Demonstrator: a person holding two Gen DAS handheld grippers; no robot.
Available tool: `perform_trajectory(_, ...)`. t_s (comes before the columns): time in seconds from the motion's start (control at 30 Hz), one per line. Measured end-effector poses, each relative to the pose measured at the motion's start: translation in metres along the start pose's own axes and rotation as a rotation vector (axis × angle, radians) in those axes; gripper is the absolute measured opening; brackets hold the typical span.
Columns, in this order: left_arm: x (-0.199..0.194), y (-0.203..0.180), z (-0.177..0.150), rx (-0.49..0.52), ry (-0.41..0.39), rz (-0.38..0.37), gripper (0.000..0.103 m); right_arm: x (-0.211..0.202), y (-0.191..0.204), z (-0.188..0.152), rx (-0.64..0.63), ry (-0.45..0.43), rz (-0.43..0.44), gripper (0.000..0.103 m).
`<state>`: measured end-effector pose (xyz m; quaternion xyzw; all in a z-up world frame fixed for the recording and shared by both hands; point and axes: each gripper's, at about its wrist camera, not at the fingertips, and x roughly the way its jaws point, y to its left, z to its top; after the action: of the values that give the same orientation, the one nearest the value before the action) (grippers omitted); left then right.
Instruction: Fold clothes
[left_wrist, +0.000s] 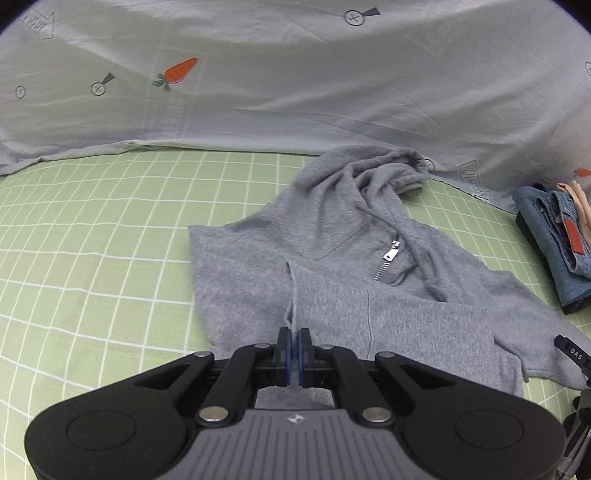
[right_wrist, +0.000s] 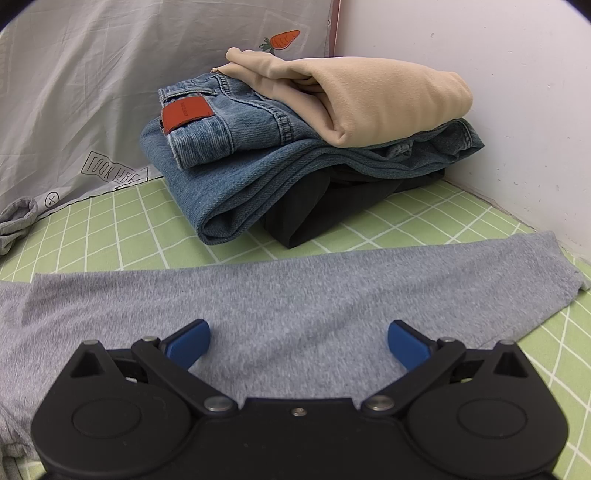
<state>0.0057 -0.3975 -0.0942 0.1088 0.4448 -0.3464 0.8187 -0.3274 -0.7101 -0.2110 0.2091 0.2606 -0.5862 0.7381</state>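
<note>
A grey zip hoodie lies spread on the green checked sheet, hood bunched toward the pillow. My left gripper is shut on an edge of the hoodie, which rises in a thin ridge from between the blue pads. A flap of the grey cloth lies folded over the body behind that ridge. In the right wrist view, my right gripper stands wide open just above a grey sleeve that stretches flat across the sheet to the right. Nothing is between its fingers.
A stack of folded clothes sits in the corner: beige garment on blue jeans on a black item. A grey-white patterned pillow lines the back. A white wall bounds the right side.
</note>
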Motion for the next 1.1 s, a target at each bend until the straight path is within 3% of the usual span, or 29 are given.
perform_trajectory(0.17, 0.005, 0.029, -0.009, -0.107, 0.035, 0.058, 0.006, 0.000, 0.001, -0.001, 0.001, 0.000, -0.001, 0.103)
perform_trajectory(0.23, 0.008, 0.034, -0.012, -0.144, 0.047, 0.072, 0.013, 0.000, 0.000, 0.000, -0.003, 0.000, 0.001, 0.103)
perform_trajectory(0.3, 0.010, 0.034, -0.014, -0.167, 0.052, 0.088, 0.025, 0.000, -0.001, 0.000, -0.004, 0.000, 0.004, 0.103)
perform_trajectory(0.53, 0.014, 0.003, -0.015, -0.062, 0.051, 0.077, 0.070, 0.000, -0.006, 0.000, -0.029, 0.005, 0.040, 0.103)
perform_trajectory(0.63, 0.016, -0.010, -0.016, 0.001, 0.052, 0.085, 0.078, 0.002, -0.018, 0.006, -0.066, 0.025, 0.073, 0.103)
perform_trajectory(1.1, 0.037, -0.040, -0.030, 0.173, 0.147, 0.137, 0.099, 0.033, -0.187, 0.033, 0.076, -0.001, -0.333, 0.103)
